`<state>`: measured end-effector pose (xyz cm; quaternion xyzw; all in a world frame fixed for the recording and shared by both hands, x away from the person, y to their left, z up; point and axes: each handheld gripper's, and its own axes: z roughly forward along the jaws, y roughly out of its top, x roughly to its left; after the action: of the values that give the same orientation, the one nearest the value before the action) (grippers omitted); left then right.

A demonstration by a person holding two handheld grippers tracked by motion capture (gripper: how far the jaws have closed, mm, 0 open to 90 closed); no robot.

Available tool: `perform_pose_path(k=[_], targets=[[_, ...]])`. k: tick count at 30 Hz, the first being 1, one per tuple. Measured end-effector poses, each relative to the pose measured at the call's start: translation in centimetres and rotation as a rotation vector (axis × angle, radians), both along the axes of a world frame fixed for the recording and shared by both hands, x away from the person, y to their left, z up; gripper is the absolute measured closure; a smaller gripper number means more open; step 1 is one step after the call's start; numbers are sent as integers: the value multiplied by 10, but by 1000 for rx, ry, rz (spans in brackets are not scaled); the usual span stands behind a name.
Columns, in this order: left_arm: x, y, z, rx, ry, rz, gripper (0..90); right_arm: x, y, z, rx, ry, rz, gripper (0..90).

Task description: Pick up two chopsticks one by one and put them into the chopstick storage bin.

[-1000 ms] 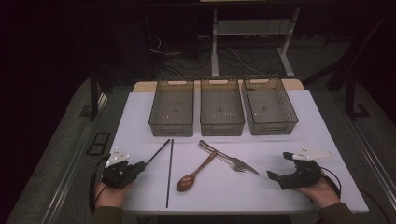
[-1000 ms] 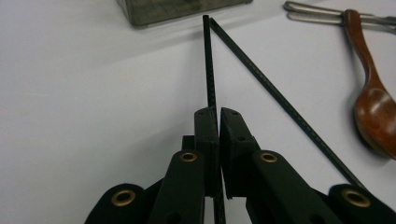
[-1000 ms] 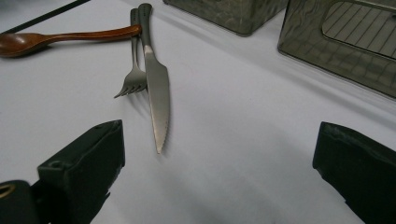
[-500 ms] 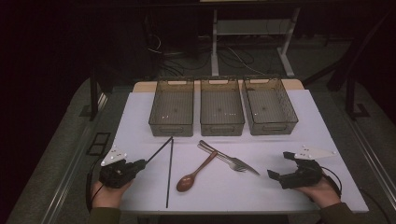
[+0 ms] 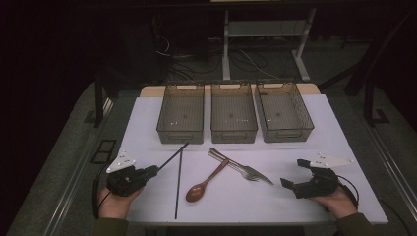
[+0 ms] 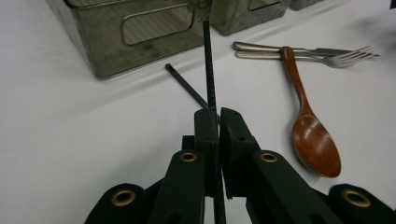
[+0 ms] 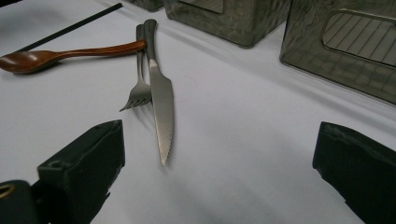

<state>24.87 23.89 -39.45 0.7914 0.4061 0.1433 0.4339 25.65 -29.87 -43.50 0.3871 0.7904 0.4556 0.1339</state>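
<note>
Since a second before, barely any change: left gripper (image 5: 147, 172) held low at the near left edge of the white table sheet (image 5: 314, 211), with the thin black chopstick (image 6: 208, 70) clamped between its narrow jaws a touch more raised, tip slanting toward the left smoky clear plastic bin (image 5: 181, 113). Right gripper (image 5: 296, 173) kept in place at the near right, jaws spread wide over bare sheet, nothing between them. In the left gripper view, held chopstick run up past the pads and cut off at the top edge; second black chopstick (image 5: 178, 182) partly hidden behind the jaws there, seen lying flat on the sheet just beside the held one, the two crossing or meeting near the far ends. Contact between them hard to judge. Around: brown wooden spoon (image 5: 206, 181) with its handle resting on the steel fork (image 5: 236, 166) and steel table knife (image 7: 160, 100), which lay side by side mid-table; middle bin (image 5: 233, 112) and right bin (image 5: 284, 110) in a row beyond, all three unfilled.
</note>
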Motion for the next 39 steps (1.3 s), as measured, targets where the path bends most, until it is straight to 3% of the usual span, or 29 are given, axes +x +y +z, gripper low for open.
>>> perform_pose_path(k=[16,26,32,39], targets=[[14,-12,14,-38,-45,-49,852,1,0,-1,-1,7,1,17],[32,-22,16,-36,-52,-70,852,1,1,-1,-8,7,-1,17],[45,-27,23,-52,-73,-65,851,0,0,-1,-7,9,-4,17],[61,-35,26,-43,-83,-57,851,0,-1,-1,-12,6,-8,17]])
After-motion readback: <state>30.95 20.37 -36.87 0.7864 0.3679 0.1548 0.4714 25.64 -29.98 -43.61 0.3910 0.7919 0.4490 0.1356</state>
